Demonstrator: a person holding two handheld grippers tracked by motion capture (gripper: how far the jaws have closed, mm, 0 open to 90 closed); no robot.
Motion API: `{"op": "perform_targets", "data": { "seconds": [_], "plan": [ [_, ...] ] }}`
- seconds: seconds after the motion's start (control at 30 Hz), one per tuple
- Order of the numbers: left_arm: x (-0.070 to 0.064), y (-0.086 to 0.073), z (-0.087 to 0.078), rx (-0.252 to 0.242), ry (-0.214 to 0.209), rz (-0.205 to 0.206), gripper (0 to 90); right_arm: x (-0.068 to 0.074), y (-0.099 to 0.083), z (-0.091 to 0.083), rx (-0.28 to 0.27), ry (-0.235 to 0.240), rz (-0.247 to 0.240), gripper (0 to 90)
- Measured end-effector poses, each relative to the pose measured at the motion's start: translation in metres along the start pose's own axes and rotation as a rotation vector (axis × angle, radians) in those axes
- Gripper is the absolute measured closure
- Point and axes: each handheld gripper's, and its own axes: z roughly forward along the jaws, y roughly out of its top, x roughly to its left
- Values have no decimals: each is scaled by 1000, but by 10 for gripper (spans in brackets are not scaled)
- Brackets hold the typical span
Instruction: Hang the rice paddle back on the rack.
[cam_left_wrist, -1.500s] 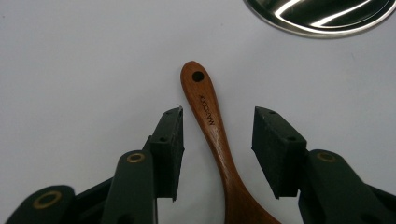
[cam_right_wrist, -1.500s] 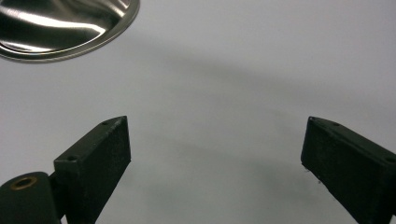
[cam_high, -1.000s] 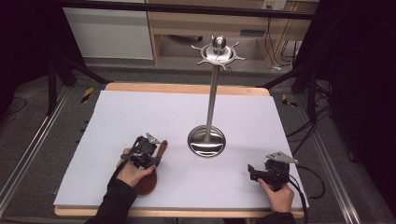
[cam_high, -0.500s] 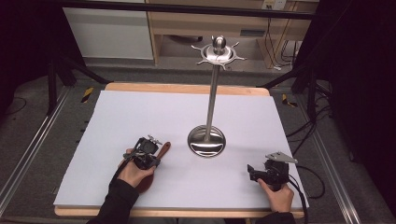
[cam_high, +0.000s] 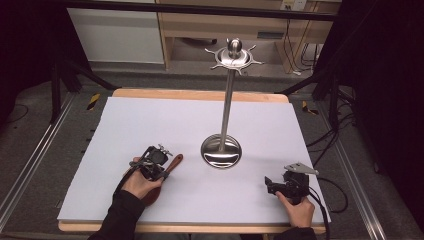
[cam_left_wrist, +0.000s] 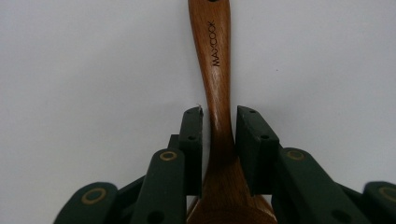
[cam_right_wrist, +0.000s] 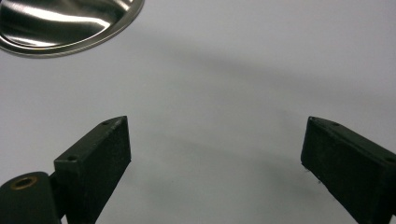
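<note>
A brown wooden spoon (cam_high: 174, 161) marked MAYCOOK (cam_left_wrist: 215, 42) lies flat on the white table sheet at the front left, handle pointing toward the stand. My left gripper (cam_high: 156, 165) is over its neck, with the jaws shut on the narrow part just above the bowl (cam_left_wrist: 219, 128). A hand hides most of the bowl in the high view. My right gripper (cam_high: 270, 183) rests low at the front right, jaws wide open (cam_right_wrist: 215, 154) over bare sheet with nothing between them.
A steel utensil stand (cam_high: 228, 100) rises mid-table from a round dish base (cam_high: 221, 151) to a hooked top ring (cam_high: 234, 56). Its base edge (cam_right_wrist: 65, 23) lies ahead of the right gripper. The white sheet (cam_high: 150, 120) covers a wooden table.
The left gripper has edged slightly along the spoon and settled on its neck. The right gripper and the stand have not moved.
</note>
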Motion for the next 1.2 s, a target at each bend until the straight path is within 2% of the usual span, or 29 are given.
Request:
{"op": "perform_targets", "data": {
  "seconds": [0.13,0.17,0.33,0.4,0.57,0.77,0.8,0.9,1.03,1.1,1.13,1.17,1.2],
  "plan": [
    [1,1,4,26,-27,8,734,0,0,0,4,0,3,88],
    [2,1,5,26,-38,-1,739,0,0,1,3,1,-1,88],
    [2,4,6,53,-42,-2,734,-1,0,1,7,0,-2,88],
    [2,8,7,84,-43,-7,733,-1,0,1,6,1,-2,88],
    [7,9,8,84,-70,-25,739,0,0,1,10,7,6,88],
    [5,12,8,106,-52,-26,769,-2,0,1,11,10,-1,88],
    [5,12,8,107,-46,-15,769,-2,0,1,11,10,-1,88],
    [5,10,7,92,-47,-2,773,-2,-1,1,14,8,8,88],
    [7,6,6,60,-55,-6,775,-3,-1,2,13,14,13,88],
    [8,1,5,27,-62,-13,776,-3,-1,2,15,15,16,88],
    [8,1,5,27,-62,-13,776,-3,-1,2,15,15,16,88],
    [8,-1,3,-2,-56,-22,776,-3,-1,2,16,14,24,87],
    [9,-2,2,-9,-50,-19,776,-3,-1,1,15,16,27,87]
  ]
}}
